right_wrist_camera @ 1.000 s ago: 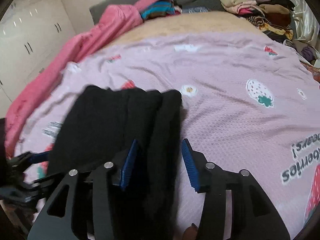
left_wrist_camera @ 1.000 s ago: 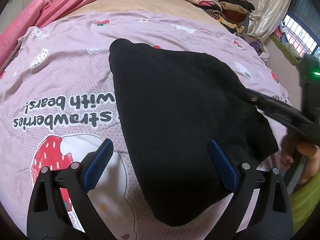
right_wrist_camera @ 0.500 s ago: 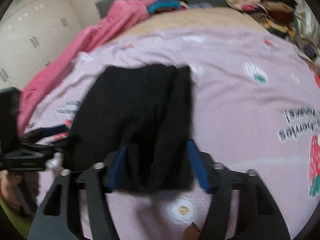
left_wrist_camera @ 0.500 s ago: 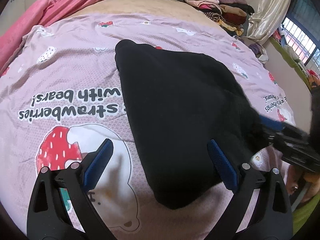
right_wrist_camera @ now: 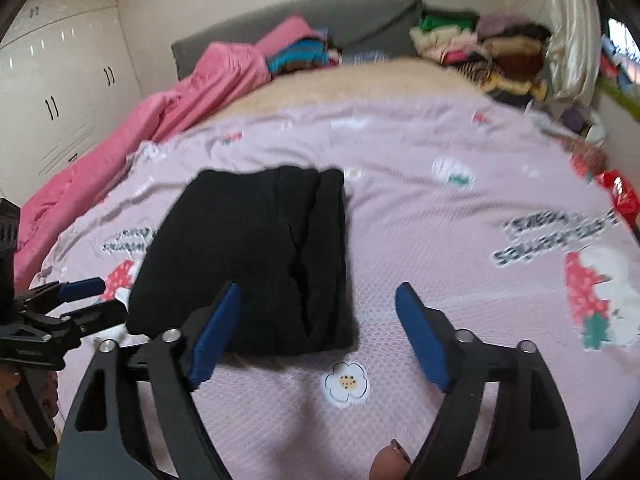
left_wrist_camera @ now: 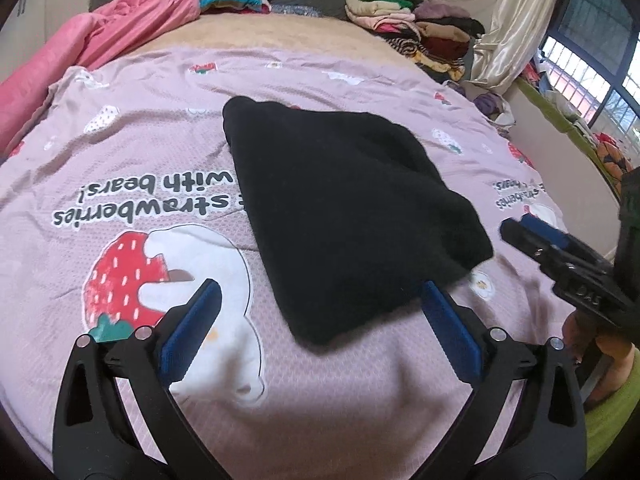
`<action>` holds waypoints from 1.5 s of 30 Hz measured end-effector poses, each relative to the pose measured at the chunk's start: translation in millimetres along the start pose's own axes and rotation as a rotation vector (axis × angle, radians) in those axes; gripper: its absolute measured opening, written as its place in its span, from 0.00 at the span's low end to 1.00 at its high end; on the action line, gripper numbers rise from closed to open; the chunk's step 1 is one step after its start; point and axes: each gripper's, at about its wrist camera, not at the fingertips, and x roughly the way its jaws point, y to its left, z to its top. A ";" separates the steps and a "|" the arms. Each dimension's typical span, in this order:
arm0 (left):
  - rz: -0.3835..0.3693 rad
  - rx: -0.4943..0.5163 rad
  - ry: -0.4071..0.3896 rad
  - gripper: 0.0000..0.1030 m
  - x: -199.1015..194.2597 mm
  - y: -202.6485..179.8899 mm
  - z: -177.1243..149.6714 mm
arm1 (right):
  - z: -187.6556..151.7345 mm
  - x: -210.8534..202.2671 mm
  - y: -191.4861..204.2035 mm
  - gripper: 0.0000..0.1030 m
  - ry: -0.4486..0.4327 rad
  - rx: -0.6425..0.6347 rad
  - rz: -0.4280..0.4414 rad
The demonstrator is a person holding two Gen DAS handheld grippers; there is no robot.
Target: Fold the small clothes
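Note:
A folded black garment [left_wrist_camera: 340,208] lies flat on the pink strawberry-print bedspread [left_wrist_camera: 132,152]. My left gripper [left_wrist_camera: 320,286] hovers over its near corner. Its jaws are opening, and that corner lies below the gap, untouched by either blue pad. In the right wrist view the black garment [right_wrist_camera: 256,256] shows its layered folds, and my right gripper [right_wrist_camera: 318,287] is at its near edge. These jaws are also opening; the garment's corner sits beside the left pad, and neither pad presses on it. The right gripper [left_wrist_camera: 524,230] also shows at the garment's right side, the left gripper [right_wrist_camera: 96,300] at its left.
A pink blanket [left_wrist_camera: 100,40] runs along the bed's left side. Stacks of folded clothes [left_wrist_camera: 404,24] sit at the head of the bed near a cream curtain [left_wrist_camera: 516,20]. White wardrobe doors [right_wrist_camera: 60,92] stand left. A red packet [right_wrist_camera: 620,196] lies at the bed's right edge.
Both grippers have drawn back from the garment. The right gripper's jaws, earlier narrowed around its folded edge, have spread and let it go. The garment now lies still on the bedspread.

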 end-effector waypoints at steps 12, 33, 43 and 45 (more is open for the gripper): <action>0.027 0.004 -0.054 0.91 -40.7 13.4 -28.3 | -20.5 -63.1 34.9 0.95 -0.140 -0.037 -0.034; 0.039 0.018 -0.117 0.91 -59.2 34.4 -85.7 | -106.9 -86.6 77.7 0.96 -0.161 -0.059 -0.129; 0.058 0.012 -0.092 0.91 -52.7 39.1 -91.0 | -118.8 -69.2 77.2 0.96 -0.089 -0.033 -0.153; 0.063 0.019 -0.092 0.91 -53.2 37.8 -91.1 | -118.8 -69.5 76.4 0.96 -0.090 -0.032 -0.154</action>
